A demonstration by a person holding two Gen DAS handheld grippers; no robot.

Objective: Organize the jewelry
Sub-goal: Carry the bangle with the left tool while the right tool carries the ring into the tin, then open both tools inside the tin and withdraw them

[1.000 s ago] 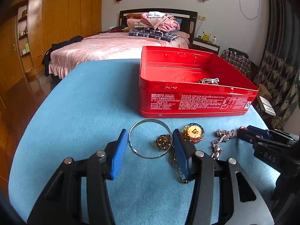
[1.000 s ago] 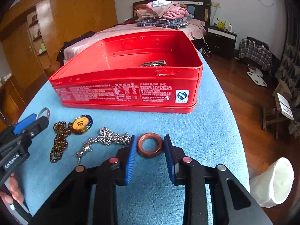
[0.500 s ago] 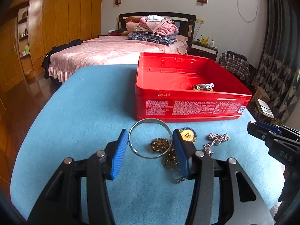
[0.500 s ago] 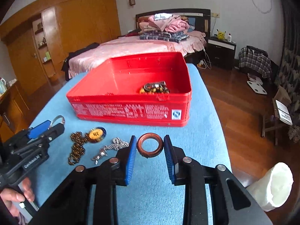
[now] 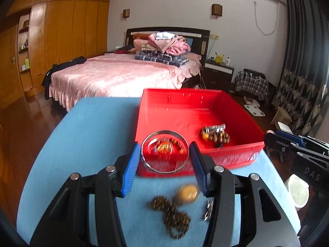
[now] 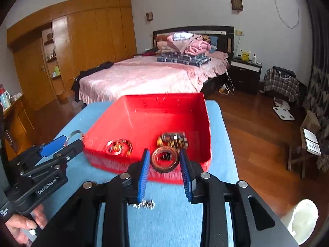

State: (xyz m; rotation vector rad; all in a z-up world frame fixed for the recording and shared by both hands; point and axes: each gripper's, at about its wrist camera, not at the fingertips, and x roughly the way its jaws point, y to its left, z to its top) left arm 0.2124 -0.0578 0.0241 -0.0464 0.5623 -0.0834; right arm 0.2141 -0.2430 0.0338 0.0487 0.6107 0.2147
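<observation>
My left gripper (image 5: 164, 163) is shut on a thin silver bangle (image 5: 164, 152), held in the air just before the near wall of the red tin box (image 5: 236, 105). My right gripper (image 6: 164, 161) is shut on a brown ring bangle (image 6: 164, 160), likewise lifted in front of the red tin box (image 6: 185, 103). Inside the box lie a pile of beaded jewelry (image 6: 172, 140) and a small ring with beads (image 6: 118, 146). On the blue table (image 5: 92, 127) below my left gripper rest a dark bead necklace (image 5: 172, 216) with a gold pendant (image 5: 187, 192) and part of a silver chain (image 5: 208, 207).
The left gripper (image 6: 53, 150) appears at the left of the right wrist view, gripped by a hand (image 6: 22, 224). The right gripper (image 5: 296, 150) shows at the right of the left wrist view. A white object (image 6: 302, 222) sits off the table's right edge. A pink bed (image 5: 123, 74) stands behind.
Both grippers rose from the table with their bangles and now look down into the box. The necklace, pendant and chain stayed on the table and dropped lower in view.
</observation>
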